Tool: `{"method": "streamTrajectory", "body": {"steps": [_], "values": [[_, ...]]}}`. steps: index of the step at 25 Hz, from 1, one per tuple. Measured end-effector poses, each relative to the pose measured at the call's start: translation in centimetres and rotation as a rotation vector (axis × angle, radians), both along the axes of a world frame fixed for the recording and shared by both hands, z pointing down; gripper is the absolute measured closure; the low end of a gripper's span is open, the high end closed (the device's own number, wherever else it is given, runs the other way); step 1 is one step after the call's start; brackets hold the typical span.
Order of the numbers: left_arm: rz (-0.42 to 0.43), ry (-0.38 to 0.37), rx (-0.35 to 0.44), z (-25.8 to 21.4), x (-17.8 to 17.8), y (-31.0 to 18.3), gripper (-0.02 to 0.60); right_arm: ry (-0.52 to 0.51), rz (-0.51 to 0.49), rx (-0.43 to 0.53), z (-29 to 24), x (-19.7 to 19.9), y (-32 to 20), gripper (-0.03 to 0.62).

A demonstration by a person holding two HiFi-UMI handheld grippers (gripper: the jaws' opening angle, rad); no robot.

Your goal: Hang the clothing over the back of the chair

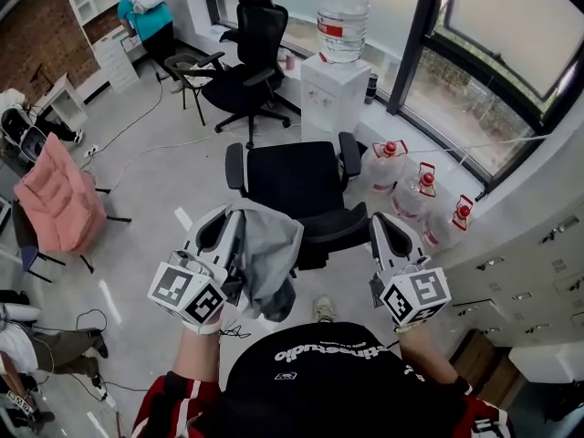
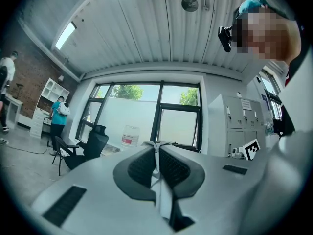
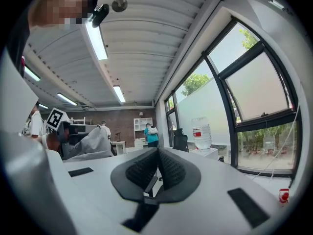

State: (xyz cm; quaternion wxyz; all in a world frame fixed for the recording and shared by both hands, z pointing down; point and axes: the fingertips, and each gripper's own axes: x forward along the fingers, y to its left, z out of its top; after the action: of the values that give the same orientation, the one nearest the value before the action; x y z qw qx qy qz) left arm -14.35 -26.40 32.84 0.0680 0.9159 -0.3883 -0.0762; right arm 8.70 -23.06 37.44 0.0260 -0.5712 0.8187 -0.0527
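A grey garment (image 1: 269, 254) hangs in a bunch from my left gripper (image 1: 234, 219), which is shut on it. In the left gripper view a pale strip of that cloth (image 2: 162, 189) is pinched between the black pads (image 2: 139, 168). The right gripper (image 1: 380, 221) is shut and holds nothing; its pads (image 3: 171, 168) meet with no cloth between them. From the right gripper view the garment (image 3: 90, 143) shows off to the left. A black office chair (image 1: 297, 179) stands just ahead between both grippers, its backrest (image 1: 336, 231) nearest me. The garment hangs left of the backrest, apart from it.
A second black chair (image 1: 246, 62) stands farther back. A white water dispenser (image 1: 333, 89) carries a large bottle (image 1: 342, 21), with water jugs (image 1: 420, 194) on the floor to its right. A pink-draped seat (image 1: 59, 199) is left, grey lockers (image 1: 538, 263) right, a person (image 1: 146, 16) far back.
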Motion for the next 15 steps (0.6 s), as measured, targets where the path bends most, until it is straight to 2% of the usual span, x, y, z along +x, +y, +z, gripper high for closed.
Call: {"method": "streamTrajectory", "body": {"steps": [4, 8, 15], "values": [[0.023, 0.003, 0.009, -0.6, 1.8, -2.8, 0.552, -0.005, -0.004, -0.001, 0.0, 0.6, -2.0, 0.579], [0.039, 0.027, -0.017, -0.5, 3.4, -5.6, 0.552, -0.019, 0.006, -0.004, 0.0, 1.6, -3.5, 0.579], [0.059, 0.006, -0.023, 0.2, 6.7, -11.6, 0.552, -0.020, 0.021, -0.012, 0.3, 3.4, -6.4, 0.579]]}}
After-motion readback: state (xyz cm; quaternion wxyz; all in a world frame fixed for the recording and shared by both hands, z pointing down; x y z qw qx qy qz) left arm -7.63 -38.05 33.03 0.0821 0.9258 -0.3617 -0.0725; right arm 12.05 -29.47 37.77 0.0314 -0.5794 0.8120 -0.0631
